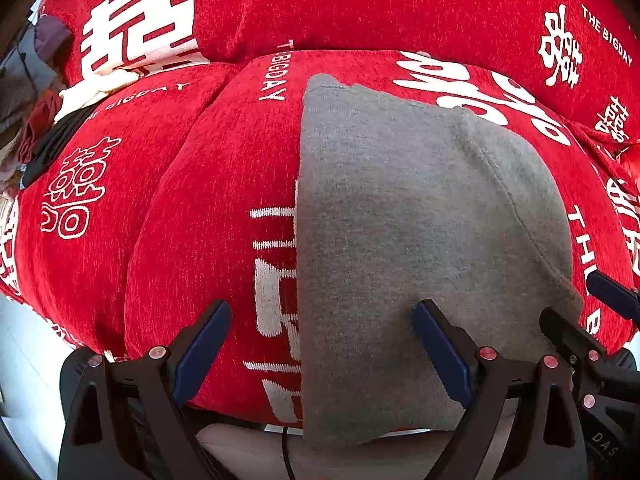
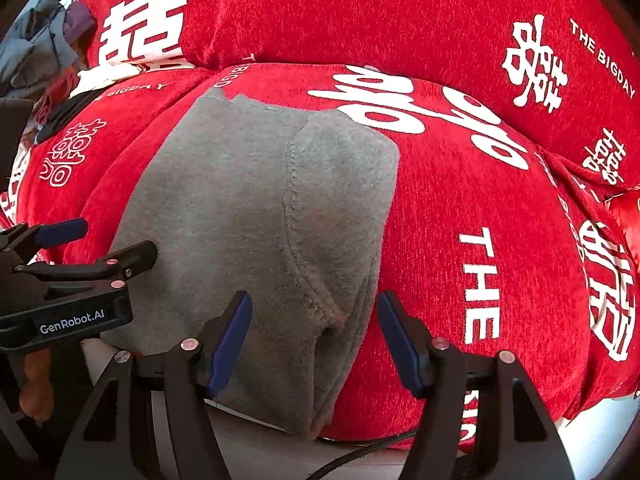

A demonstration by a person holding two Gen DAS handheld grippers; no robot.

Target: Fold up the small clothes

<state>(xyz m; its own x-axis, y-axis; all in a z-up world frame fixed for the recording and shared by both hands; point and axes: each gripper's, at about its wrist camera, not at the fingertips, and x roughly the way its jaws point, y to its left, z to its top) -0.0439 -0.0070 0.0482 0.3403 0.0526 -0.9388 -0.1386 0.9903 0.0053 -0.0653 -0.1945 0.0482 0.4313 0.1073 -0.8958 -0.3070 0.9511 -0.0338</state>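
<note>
Edges: grey garment [image 1: 400,240] lies on red sofa seat cushion [image 1: 224,200]; its near end hangs over cushion front lip, far end stops short of back cushion [image 1: 360,4].
Room L: bare red cover w/ white lettering left of garment, wide strip, up to seam w/ next seat cushion [image 1: 80,184].
Room R: right wrist view shows broad bare cover right of garment [image 2: 248,216], out to cushion edge.
Clutter: pile of clothes [image 1: 36,92] at far left end of sofa, well apart from garment.
Left tongs: [image 1: 322,356] spread wide, holding nothing; left finger over bare cover, right finger over garment near its front end.
Right tongs: [image 2: 314,344] spread, nothing pinched; straddling garment's right edge at cushion lip.
Spacing: tongs close side by side; each shows in other's view.
Garment look: grey knit, folded lengthwise, straight left edge, stitched seam curving down its length, small notch at far end.
</note>
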